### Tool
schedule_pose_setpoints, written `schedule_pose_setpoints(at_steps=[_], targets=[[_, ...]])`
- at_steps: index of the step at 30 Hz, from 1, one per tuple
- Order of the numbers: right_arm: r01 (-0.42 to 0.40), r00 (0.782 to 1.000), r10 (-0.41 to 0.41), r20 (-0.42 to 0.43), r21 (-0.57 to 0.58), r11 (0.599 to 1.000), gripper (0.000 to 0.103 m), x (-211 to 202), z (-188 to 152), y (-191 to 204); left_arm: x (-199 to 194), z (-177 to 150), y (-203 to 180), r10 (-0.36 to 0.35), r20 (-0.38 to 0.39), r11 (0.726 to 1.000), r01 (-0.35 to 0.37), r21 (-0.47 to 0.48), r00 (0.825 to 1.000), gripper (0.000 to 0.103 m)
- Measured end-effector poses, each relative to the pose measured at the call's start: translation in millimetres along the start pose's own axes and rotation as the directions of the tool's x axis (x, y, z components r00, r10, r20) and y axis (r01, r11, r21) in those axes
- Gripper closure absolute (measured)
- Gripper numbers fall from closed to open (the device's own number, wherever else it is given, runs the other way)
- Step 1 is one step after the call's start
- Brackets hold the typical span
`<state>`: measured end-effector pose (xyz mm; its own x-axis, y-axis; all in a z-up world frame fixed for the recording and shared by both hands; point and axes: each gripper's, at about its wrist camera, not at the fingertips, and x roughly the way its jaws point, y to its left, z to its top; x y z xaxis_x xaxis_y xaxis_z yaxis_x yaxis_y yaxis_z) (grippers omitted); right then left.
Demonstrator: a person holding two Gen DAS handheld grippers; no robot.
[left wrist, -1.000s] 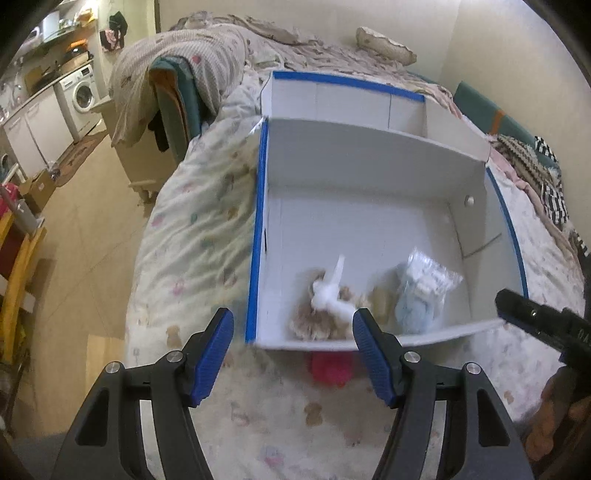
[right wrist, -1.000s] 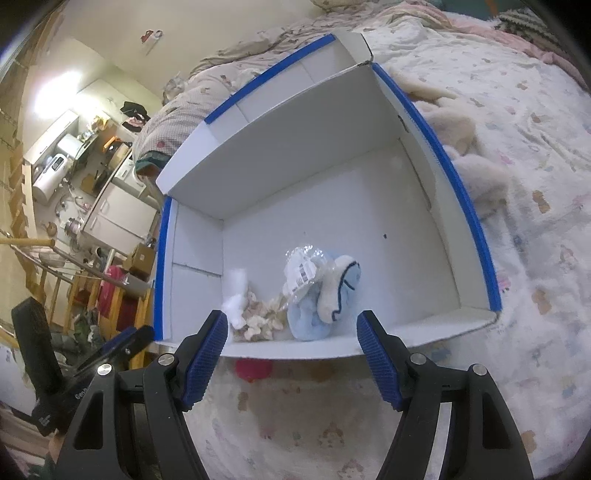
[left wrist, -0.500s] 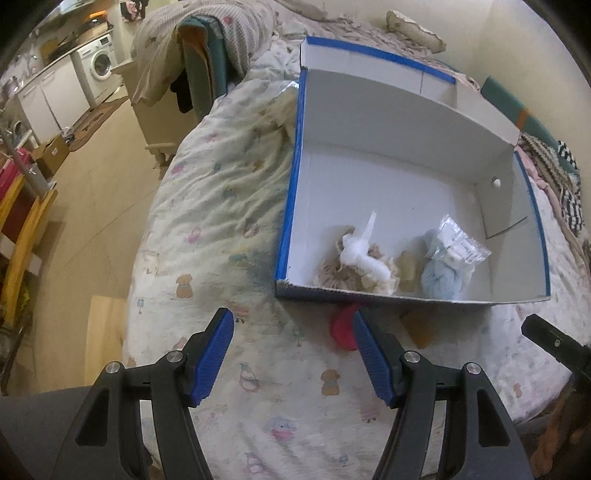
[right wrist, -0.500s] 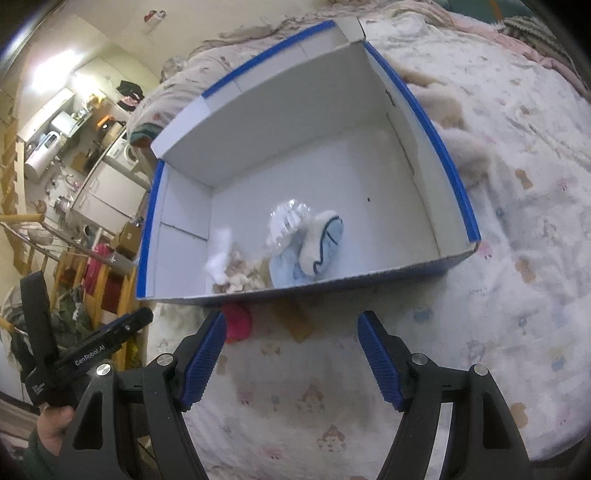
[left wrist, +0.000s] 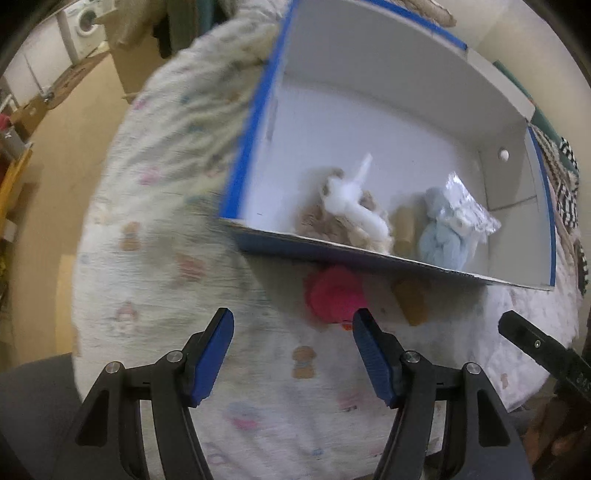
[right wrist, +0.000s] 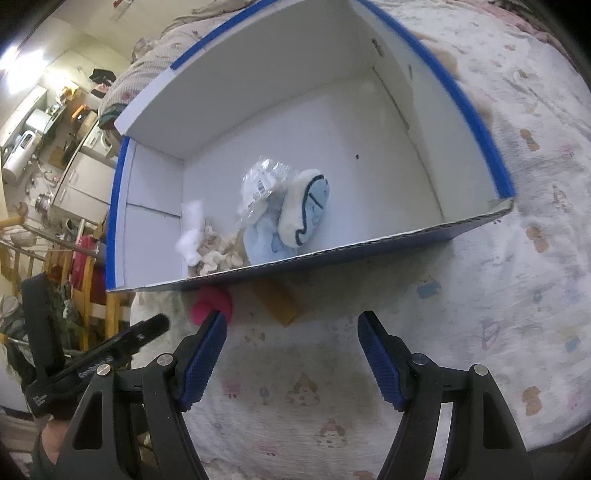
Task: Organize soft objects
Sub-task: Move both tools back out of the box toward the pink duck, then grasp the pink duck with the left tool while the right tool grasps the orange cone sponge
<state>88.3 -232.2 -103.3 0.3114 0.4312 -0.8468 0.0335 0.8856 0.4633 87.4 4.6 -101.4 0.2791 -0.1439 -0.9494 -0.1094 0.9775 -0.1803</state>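
Note:
A white cardboard box with blue-taped edges [left wrist: 255,114] [right wrist: 476,122] lies on the bed. Inside it, near the front wall, sit a beige-and-white plush [left wrist: 347,206] [right wrist: 207,243], a pale blue soft toy [left wrist: 439,236] [right wrist: 306,206] and a clear plastic bag [left wrist: 465,206] [right wrist: 262,184]. A pink soft object [left wrist: 334,293] [right wrist: 212,301] and a tan block [left wrist: 412,299] [right wrist: 279,301] rest on the bedspread just outside the front wall. My left gripper [left wrist: 293,334] hangs open just short of the pink object. My right gripper [right wrist: 291,338] is open too, over the bedspread near the tan block.
The bed [left wrist: 155,229] wears a pale quilt with small cartoon prints and drops off to a wooden floor [left wrist: 55,155] on the left. A washing machine [left wrist: 86,18] and kitchen clutter [right wrist: 55,122] stand beyond. Striped cloth [left wrist: 565,184] lies at the bed's right.
Both grippers have sunk and tipped downward toward the bedspread in front of the box. The pink object and tan block now show in full. Jaw widths are unchanged.

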Motion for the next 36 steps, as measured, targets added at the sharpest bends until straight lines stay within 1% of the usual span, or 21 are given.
schedule_pose_setpoints(at_steps=[3, 6, 10, 16, 17, 18, 19, 21, 24, 27, 30, 36], targets=[[0.011, 1.0, -0.011, -0.017, -0.013, 1.0, 0.026, 6, 1, 2, 10, 2, -18, -0.006, -0.007, 0.999, 0.006, 0.038, 1.0, 0.039], [0.028, 0.999, -0.029, -0.032, -0.021, 0.999, 0.026, 11, 2, -2, 21, 3, -33, 0.0, -0.032, 0.997, 0.002, 0.072, 0.999, 0.039], [0.054, 0.998, -0.055, -0.045, -0.026, 0.998, 0.026, 15, 4, -8, 43, 4, -48, 0.043, -0.074, 0.994, -0.035, 0.101, 0.996, 0.039], [0.058, 0.997, -0.058, -0.055, -0.006, 0.998, 0.026, 16, 5, -19, 68, 8, -51, 0.099, -0.101, 0.991, -0.089, 0.103, 0.99, 0.04], [0.058, 0.997, -0.058, -0.057, -0.005, 0.998, 0.026, 17, 5, -20, 70, 8, -51, 0.106, -0.102, 0.99, -0.095, 0.1, 0.989, 0.049], [0.058, 0.997, -0.059, -0.059, -0.005, 0.998, 0.026, 20, 6, -18, 72, 8, -49, 0.112, -0.105, 0.99, -0.102, 0.097, 0.988, 0.06], [0.06, 0.996, -0.06, -0.062, -0.006, 0.998, 0.026, 21, 7, -18, 73, 8, -49, 0.118, -0.11, 0.99, -0.107, 0.097, 0.987, 0.06], [0.063, 0.996, -0.063, -0.068, -0.007, 0.998, 0.026, 23, 8, -18, 72, 7, -48, 0.117, -0.109, 0.989, -0.107, 0.1, 0.987, 0.06], [0.069, 0.995, -0.07, -0.075, -0.021, 0.997, 0.026, 27, 7, -14, 68, 6, -44, 0.138, -0.105, 0.987, -0.127, 0.1, 0.985, 0.06], [0.071, 0.994, -0.074, -0.08, -0.04, 0.997, 0.026, 32, 5, -7, 57, 5, -41, 0.126, -0.109, 0.989, -0.117, 0.086, 0.986, 0.06], [0.072, 0.994, -0.077, -0.083, -0.064, 0.995, 0.026, 41, 7, 4, 44, 2, -36, 0.124, -0.085, 0.989, -0.117, 0.087, 0.989, 0.06], [0.111, 0.988, -0.127, -0.088, -0.171, 0.979, 0.026, 66, 4, 35, 22, -3, -15, 0.122, -0.059, 0.991, -0.118, 0.069, 0.991, 0.06]])
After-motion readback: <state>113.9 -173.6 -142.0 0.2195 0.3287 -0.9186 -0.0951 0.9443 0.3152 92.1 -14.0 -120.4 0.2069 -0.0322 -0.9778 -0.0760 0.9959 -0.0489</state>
